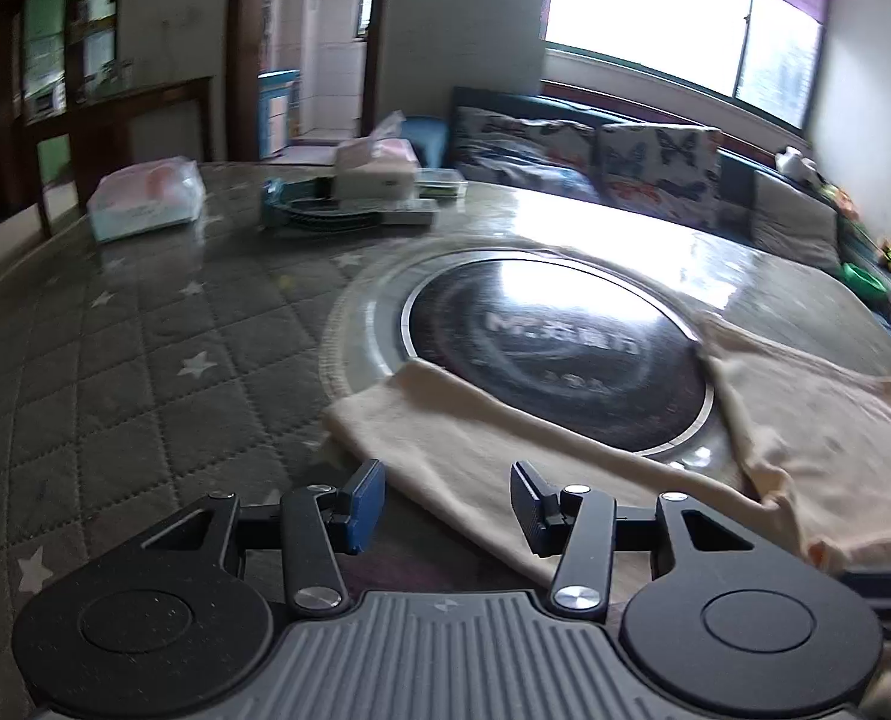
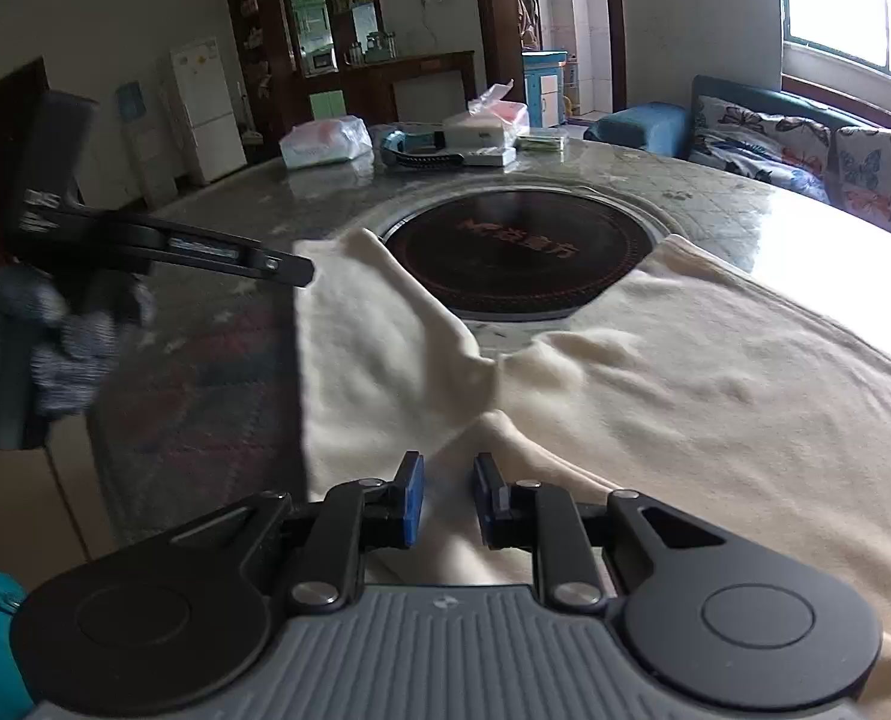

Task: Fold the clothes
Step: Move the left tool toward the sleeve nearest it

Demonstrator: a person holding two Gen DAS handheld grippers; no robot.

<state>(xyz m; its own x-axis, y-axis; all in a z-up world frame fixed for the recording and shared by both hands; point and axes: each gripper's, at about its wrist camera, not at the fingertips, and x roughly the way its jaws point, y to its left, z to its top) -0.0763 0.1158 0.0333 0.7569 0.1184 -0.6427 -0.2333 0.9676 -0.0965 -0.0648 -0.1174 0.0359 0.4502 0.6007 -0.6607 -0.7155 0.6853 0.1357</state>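
Observation:
A cream long-sleeved garment lies spread on the round table, its body to the right and one sleeve stretched out to the left. My left gripper hovers open just over that sleeve, nothing between its blue pads. From the right wrist view the left gripper shows edge-on at the sleeve's far end. My right gripper hangs low over the cloth where sleeve meets body. Its pads stand a narrow gap apart, and I see no cloth pinched between them.
A black round hob is set into the table's middle, partly covered by the garment. The table has a grey quilted star cover. Tissue packs and a tissue box sit at the far side. A sofa stands beyond.

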